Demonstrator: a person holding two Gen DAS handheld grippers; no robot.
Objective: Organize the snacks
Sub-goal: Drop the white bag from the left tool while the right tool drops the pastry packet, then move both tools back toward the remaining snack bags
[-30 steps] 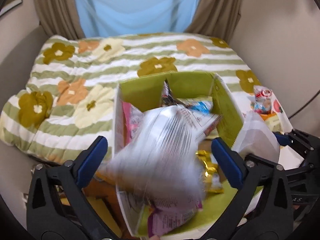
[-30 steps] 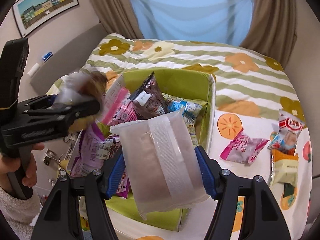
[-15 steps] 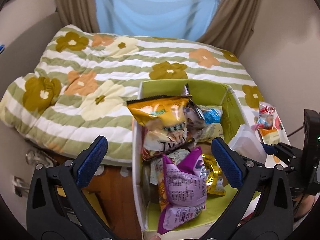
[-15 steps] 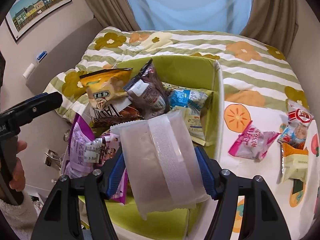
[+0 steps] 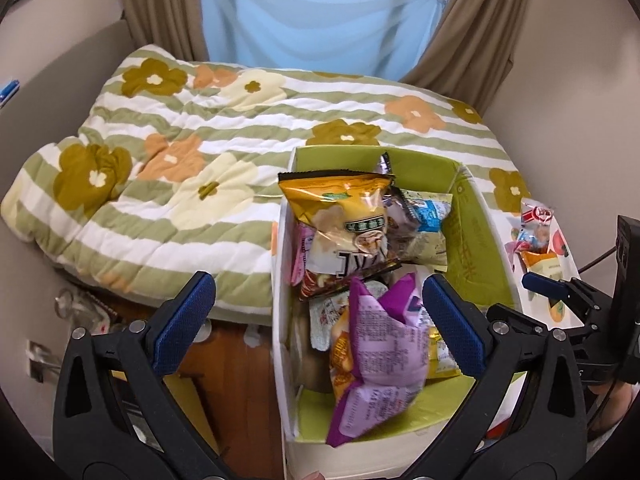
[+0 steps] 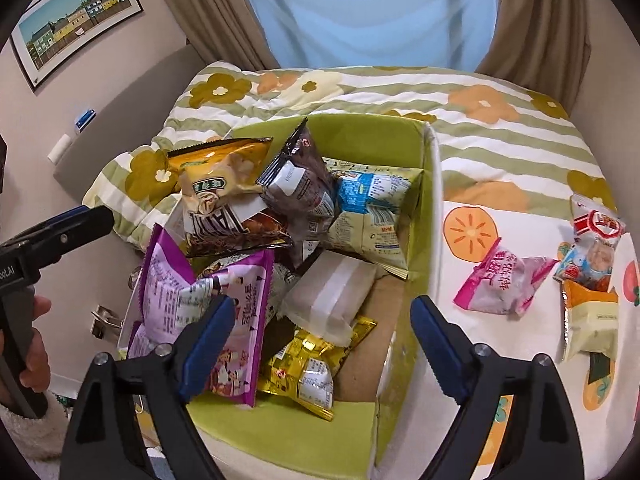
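Both tongs gape empty; the pink snack packet lies right of the right tongs, probably nearer them.

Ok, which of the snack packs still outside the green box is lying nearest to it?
The pink-and-grey pack, lying alone on the white cloth just right of the green box. The red-and-white pack and the orange-and-cream pack lie farther right.
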